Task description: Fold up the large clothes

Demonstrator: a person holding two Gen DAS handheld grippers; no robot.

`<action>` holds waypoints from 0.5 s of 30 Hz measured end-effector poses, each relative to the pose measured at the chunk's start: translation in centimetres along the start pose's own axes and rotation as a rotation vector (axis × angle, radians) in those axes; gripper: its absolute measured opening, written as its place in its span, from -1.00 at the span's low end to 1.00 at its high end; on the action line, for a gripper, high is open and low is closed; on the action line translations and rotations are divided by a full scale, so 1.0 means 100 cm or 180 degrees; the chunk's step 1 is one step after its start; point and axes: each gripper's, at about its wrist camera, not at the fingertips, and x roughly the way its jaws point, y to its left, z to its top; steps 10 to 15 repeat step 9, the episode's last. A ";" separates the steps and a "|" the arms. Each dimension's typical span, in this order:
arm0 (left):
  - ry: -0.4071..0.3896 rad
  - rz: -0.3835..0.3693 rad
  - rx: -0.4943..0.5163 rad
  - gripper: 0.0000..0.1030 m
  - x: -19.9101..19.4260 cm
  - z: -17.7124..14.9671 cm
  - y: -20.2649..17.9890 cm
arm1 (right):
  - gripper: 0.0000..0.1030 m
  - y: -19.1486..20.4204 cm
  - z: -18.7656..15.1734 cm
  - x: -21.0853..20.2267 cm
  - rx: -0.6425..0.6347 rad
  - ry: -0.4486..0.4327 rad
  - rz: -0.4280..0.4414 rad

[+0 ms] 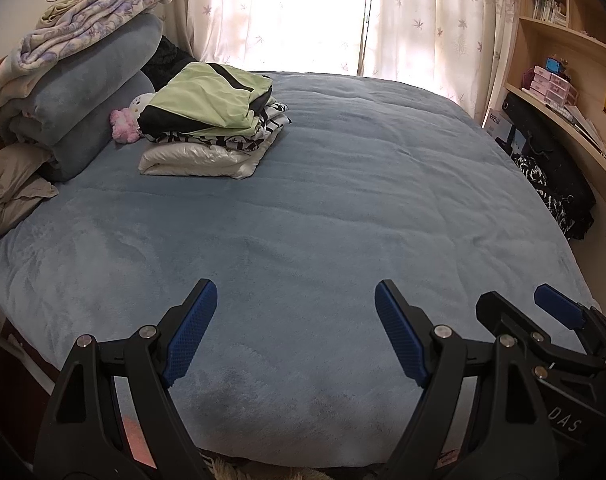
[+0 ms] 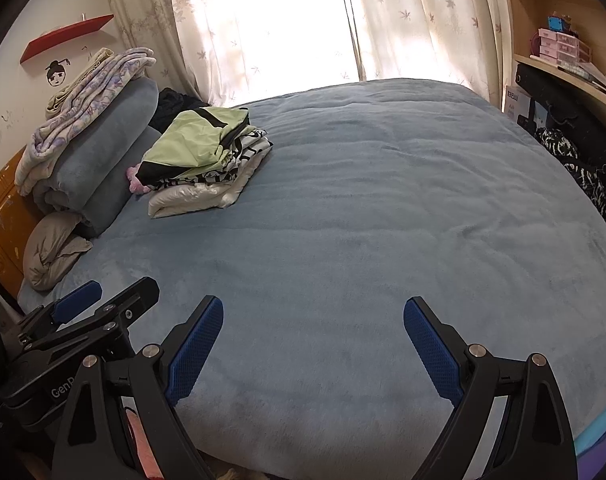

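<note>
Blue bed point(image 1: 323, 200) w/ folded clothes stack point(image 1: 215, 120) far-left; both grippers' jaws wide.

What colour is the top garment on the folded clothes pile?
Light green with black bands; the top garment shows best in the left wrist view.

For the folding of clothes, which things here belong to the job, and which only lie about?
Job:
folded clothes stack
left gripper, open
right gripper, open
bed cover

Lying about:
rolled blankets
pink toy
grey pillow
shelves
</note>
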 end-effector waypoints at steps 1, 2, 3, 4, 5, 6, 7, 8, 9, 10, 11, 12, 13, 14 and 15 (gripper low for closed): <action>0.0001 0.0001 -0.0002 0.54 0.000 -0.001 0.001 | 0.81 0.000 0.001 0.000 -0.0007 0.0003 -0.0001; 0.0006 0.0001 -0.0004 0.54 0.000 -0.001 0.002 | 0.81 -0.001 0.001 0.000 -0.0015 0.0006 0.0001; 0.0012 -0.0002 -0.0009 0.54 0.000 -0.001 0.004 | 0.81 0.000 0.002 0.001 -0.0020 0.0009 -0.0002; 0.0020 -0.0006 -0.0016 0.54 0.001 -0.002 0.005 | 0.81 -0.001 0.003 0.002 -0.0028 0.0014 -0.0002; 0.0031 -0.0008 -0.0022 0.54 0.002 -0.002 0.006 | 0.81 -0.001 0.003 0.002 -0.0039 0.0018 0.0002; 0.0038 -0.0010 -0.0027 0.54 0.002 -0.002 0.007 | 0.81 -0.001 0.003 0.004 -0.0048 0.0022 0.0002; 0.0042 -0.0011 -0.0031 0.54 0.003 -0.003 0.007 | 0.81 -0.002 0.003 0.005 -0.0055 0.0029 0.0005; 0.0048 -0.0013 -0.0035 0.54 0.003 -0.004 0.008 | 0.81 -0.002 0.003 0.006 -0.0060 0.0035 0.0007; 0.0056 -0.0013 -0.0036 0.54 0.005 -0.005 0.008 | 0.81 -0.002 0.003 0.007 -0.0065 0.0045 0.0010; 0.0056 -0.0013 -0.0036 0.54 0.005 -0.005 0.008 | 0.81 -0.002 0.003 0.007 -0.0065 0.0045 0.0010; 0.0056 -0.0013 -0.0036 0.54 0.005 -0.005 0.008 | 0.81 -0.002 0.003 0.007 -0.0065 0.0045 0.0010; 0.0056 -0.0013 -0.0036 0.54 0.005 -0.005 0.008 | 0.81 -0.002 0.003 0.007 -0.0065 0.0045 0.0010; 0.0056 -0.0013 -0.0036 0.54 0.005 -0.005 0.008 | 0.81 -0.002 0.003 0.007 -0.0065 0.0045 0.0010; 0.0056 -0.0013 -0.0036 0.54 0.005 -0.005 0.008 | 0.81 -0.002 0.003 0.007 -0.0065 0.0045 0.0010; 0.0056 -0.0013 -0.0036 0.54 0.005 -0.005 0.008 | 0.81 -0.002 0.003 0.007 -0.0065 0.0045 0.0010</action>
